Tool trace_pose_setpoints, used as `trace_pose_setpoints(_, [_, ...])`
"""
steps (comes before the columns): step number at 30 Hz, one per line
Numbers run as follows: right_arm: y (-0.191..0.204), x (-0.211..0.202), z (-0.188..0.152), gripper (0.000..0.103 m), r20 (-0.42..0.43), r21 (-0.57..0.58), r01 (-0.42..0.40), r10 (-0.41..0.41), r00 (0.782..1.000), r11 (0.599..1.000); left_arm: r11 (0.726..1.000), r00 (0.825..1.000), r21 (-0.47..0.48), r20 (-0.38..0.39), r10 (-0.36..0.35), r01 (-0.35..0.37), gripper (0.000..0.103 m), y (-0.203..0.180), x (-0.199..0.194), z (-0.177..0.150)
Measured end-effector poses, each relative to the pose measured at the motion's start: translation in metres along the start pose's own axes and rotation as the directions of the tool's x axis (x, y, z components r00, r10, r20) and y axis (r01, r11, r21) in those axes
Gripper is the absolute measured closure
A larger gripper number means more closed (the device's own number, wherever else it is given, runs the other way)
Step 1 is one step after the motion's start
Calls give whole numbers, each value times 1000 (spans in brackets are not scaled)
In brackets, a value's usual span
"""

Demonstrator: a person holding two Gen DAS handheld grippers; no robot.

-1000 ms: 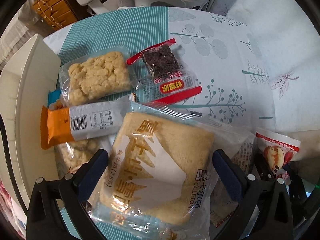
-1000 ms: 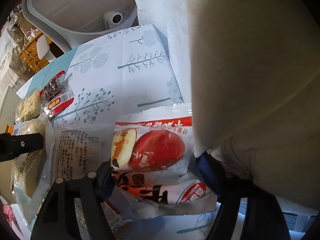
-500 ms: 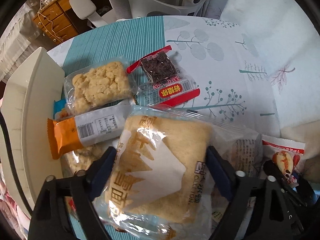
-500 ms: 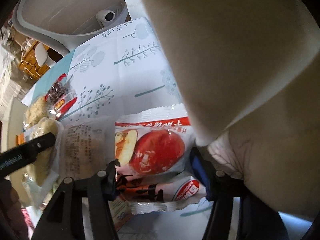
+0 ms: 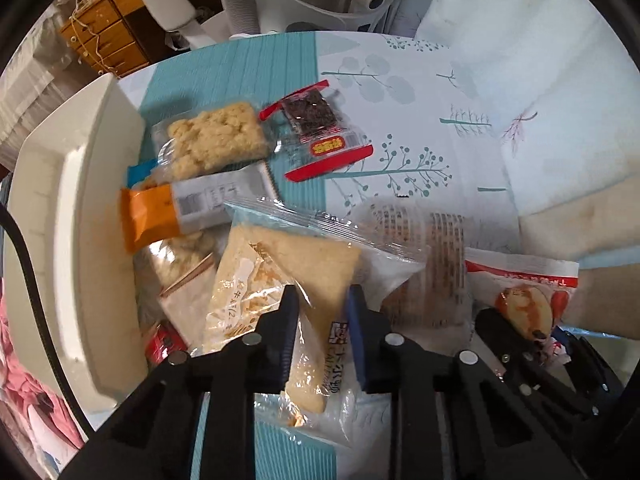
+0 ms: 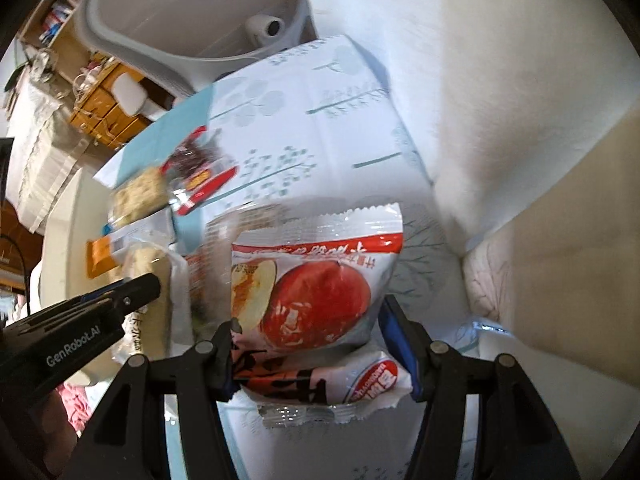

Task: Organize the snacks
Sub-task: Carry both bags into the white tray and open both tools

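The left gripper is closing its jaws on the clear-wrapped cake packet, squeezed between them beside the cream tray; the tray's contents are not visible. The right gripper pinches the apple-print snack packet. Only the left view clearly shows the orange bar and crumbly biscuit pack on the bench.

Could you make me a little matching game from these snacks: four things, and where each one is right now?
Things:
1. apple packet
2. pale bread packet
3. dark cake in red wrapper
4. orange-ended bar

Places:
A. lying alone on the tablecloth
B. between the left tongs
C. between the right tongs
D. on the pile beside the cream tray

Pairs: 1-C, 2-B, 3-A, 4-D
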State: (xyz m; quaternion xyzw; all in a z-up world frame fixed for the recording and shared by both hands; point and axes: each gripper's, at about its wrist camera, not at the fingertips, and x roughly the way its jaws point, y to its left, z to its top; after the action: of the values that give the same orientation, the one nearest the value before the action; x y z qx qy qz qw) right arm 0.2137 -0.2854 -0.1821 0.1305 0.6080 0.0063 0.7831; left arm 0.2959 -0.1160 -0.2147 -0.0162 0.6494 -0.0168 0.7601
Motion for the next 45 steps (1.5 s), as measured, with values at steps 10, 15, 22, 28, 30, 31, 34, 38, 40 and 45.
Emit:
trace_pose_setpoints(10, [48, -37, -25, 43, 47, -89, -19, 24, 999, 996, 994, 995, -67, 67, -79, 84, 85, 59, -71, -23])
trace_pose_setpoints(15, [81, -59, -40, 43, 90, -124, -6, 17, 996, 992, 985, 980, -63, 128, -151, 160, 85, 94, -117, -32])
trace_pose_setpoints(22, [138, -96, -49, 43, 162, -109, -28, 45, 986, 994, 982, 958, -3, 221, -182, 187, 85, 143, -173, -43])
trace_pose_setpoints(28, [197, -119, -58, 43, 226, -95, -63, 83, 971, 994, 987, 948, 1, 280, -153, 159, 85, 205, -204, -53])
trace_pose_setpoints(30, [213, -122, -62, 43, 236, -102, -76, 99, 967, 992, 988, 946, -9, 291, -145, 155, 85, 224, -208, -56])
trace_pose_setpoints(31, [222, -123, -64, 43, 241, -108, -84, 108, 964, 991, 988, 945, -14, 296, -141, 152, 85, 233, -208, -58])
trace_pose_setpoints(34, [252, -125, -71, 43, 248, -126, -105, 134, 959, 986, 990, 945, -25, 304, -124, 138, 85, 259, -208, -62])
trace_pose_setpoints(38, [286, -122, -80, 43, 252, -147, -131, 165, 953, 980, 991, 947, -31, 302, -112, 127, 84, 287, -204, -68])
trace_pose_setpoints(40, [297, -120, -84, 43, 249, -149, -144, 178, 952, 978, 992, 947, -35, 301, -107, 123, 84, 300, -201, -70])
trace_pose_setpoints(45, [326, -115, -88, 42, 239, -163, -156, 192, 952, 974, 993, 953, -41, 288, -96, 113, 83, 323, -193, -72])
